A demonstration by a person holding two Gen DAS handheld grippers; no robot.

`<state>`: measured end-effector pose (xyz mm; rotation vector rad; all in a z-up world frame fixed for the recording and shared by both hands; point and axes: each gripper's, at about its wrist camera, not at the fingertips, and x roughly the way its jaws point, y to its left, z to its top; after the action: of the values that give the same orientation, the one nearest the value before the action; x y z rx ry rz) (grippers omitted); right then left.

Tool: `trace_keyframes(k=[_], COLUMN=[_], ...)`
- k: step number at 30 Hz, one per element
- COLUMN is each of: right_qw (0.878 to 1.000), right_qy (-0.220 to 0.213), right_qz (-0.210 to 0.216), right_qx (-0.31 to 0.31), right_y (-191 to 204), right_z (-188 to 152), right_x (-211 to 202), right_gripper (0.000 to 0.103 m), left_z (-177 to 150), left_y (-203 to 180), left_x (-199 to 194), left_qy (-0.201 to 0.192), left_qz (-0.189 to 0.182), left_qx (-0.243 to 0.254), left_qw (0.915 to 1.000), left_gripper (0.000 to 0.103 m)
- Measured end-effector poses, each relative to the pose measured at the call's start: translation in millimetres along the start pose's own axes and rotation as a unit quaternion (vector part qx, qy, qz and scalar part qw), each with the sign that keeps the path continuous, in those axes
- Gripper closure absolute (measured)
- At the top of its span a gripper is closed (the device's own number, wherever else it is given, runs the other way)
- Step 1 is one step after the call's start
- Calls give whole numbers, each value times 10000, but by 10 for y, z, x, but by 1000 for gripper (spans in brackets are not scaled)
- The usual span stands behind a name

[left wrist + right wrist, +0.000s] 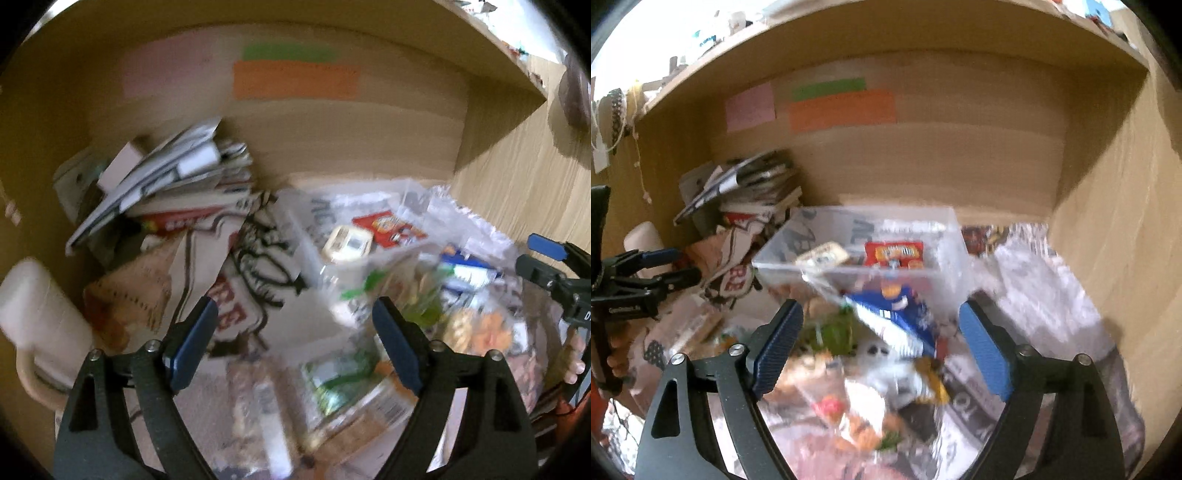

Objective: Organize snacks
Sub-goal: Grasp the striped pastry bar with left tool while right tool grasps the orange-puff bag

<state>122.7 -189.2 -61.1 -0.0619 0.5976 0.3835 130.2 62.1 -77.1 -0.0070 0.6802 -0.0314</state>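
Observation:
A clear plastic bin stands on the shelf floor and holds a red snack pack and a cream pack; both also show in the left wrist view, red and cream. A blue snack bag and green-labelled packs lie in a blurred pile in front of the bin. My right gripper is open above this pile, holding nothing. My left gripper is open and empty over packets at the left of the pile. Each gripper shows in the other's view, the left and the right.
Wooden shelf walls enclose the space, with the right wall close by. A leaning stack of papers and booklets and printed bags fill the back left. A cream jug stands at the far left. Crinkled clear wrapping covers the right floor.

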Motion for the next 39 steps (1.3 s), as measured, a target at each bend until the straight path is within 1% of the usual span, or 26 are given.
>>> trace_keyframes(k=[7,14,18,21,23,24,25,26,27,28,29,31,32,35,39], right_qw=[9987,9966,9953,9943,9940,9940,9938,9934,9934,9937,9937,9939,9942,9949,9955], right_qy=[351,738,897,965,982,974,995,1028,1027,1013,1026,997,974,918,831], right_qz=[7,90,71,95,116,146,221,271,267,250,252,274,245,222,255], right_qx=[368,343,366,453,468,474,454,436,429,405,377,390,372,352,369], right_y=[-54,35,57,35,24,22,22,24,26,27,32,25,22,13,-5], right_z=[-306,-551,-630,-661,-665,-664,-662,-660,-661,-662,-663,-670,-669,-652,-604], right_x=[17,124,232,285,307,311,321,333,339,338,342,327,316,281,225], right_gripper=[18,18,18,19,20,22,30,36,38,45,51,53,57,61,64], left_z=[-363,-621,-721,-756,-767,-773,-775,-777,-778,-772,-774,-766,-766,-740,-653], left_y=[168,271,342,353,348,342,343,338,336,343,343,348,343,343,302], left_x=[128,314,396,435,454,456,452,447,442,447,444,457,452,432,347], left_qy=[401,751,828,814,795,768,758,742,725,715,705,694,686,659,496], left_qz=[69,163,189,271,327,327,319,309,313,319,342,321,326,271,221], left_qx=[-165,-392,-537,-534,-484,-469,-465,-460,-454,-448,-445,-435,-407,-417,-390], left_qw=[9990,9963,9949,9949,9951,9954,9955,9957,9958,9959,9959,9961,9963,9966,9978], left_gripper=[17,17,17,20,26,29,34,42,47,58,58,58,58,58,58])
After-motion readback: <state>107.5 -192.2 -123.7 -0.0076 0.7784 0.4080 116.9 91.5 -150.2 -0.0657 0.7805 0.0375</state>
